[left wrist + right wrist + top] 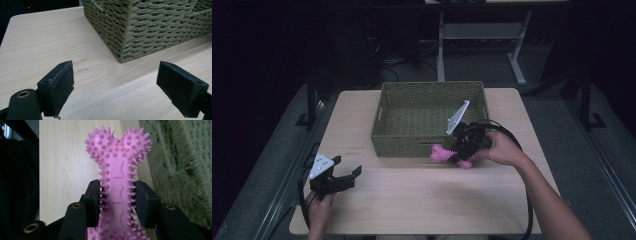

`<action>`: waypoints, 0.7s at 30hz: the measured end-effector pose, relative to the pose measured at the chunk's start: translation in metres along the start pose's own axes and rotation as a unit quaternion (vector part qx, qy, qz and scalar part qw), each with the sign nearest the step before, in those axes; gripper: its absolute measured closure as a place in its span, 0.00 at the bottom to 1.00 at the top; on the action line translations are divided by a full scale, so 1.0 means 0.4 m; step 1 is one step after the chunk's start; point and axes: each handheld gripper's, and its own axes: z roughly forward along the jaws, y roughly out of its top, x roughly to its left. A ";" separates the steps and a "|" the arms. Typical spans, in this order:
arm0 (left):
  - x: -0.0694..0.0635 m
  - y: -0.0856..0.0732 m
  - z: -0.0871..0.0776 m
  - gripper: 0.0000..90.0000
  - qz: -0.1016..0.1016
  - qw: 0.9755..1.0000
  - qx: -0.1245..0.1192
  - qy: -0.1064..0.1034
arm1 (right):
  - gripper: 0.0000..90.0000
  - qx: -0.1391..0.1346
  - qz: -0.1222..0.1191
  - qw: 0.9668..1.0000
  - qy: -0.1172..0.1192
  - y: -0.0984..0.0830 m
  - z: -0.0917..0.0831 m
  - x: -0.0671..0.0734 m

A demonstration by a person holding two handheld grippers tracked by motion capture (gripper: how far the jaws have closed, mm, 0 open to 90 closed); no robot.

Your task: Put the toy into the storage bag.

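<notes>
Right gripper view: right tool (117, 200) pinches pink spiky bone (117, 170) mid-frame, beside basket (180, 157); left tool (115, 87) spread.

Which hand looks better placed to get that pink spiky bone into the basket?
The right: its gripper already clamps the pink bone beside the basket. The left gripper sits open, away from it.

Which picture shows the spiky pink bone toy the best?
The right gripper view: the pink bone toy is close up, with spikes and bone-shaped marks clear, clamped by the right gripper. The high view shows it small, beside the basket. The left gripper view looks at basket and table.
</notes>
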 end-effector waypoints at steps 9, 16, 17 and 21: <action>0.000 -0.001 0.000 0.15 -0.001 1.000 0.000 0.001 | 0.65 0.001 0.001 1.000 -0.002 0.023 -0.022 -0.026; 0.002 0.000 -0.001 0.15 -0.001 1.000 -0.002 0.002 | 0.65 0.002 0.002 1.000 -0.007 0.042 -0.036 -0.041; 0.002 0.000 -0.001 0.15 -0.001 1.000 -0.002 0.002 | 0.65 0.004 0.003 1.000 -0.008 0.046 -0.038 -0.042; 0.002 0.000 -0.001 0.15 -0.002 1.000 -0.002 0.002 | 0.65 0.001 -0.006 1.000 -0.009 0.060 -0.045 -0.048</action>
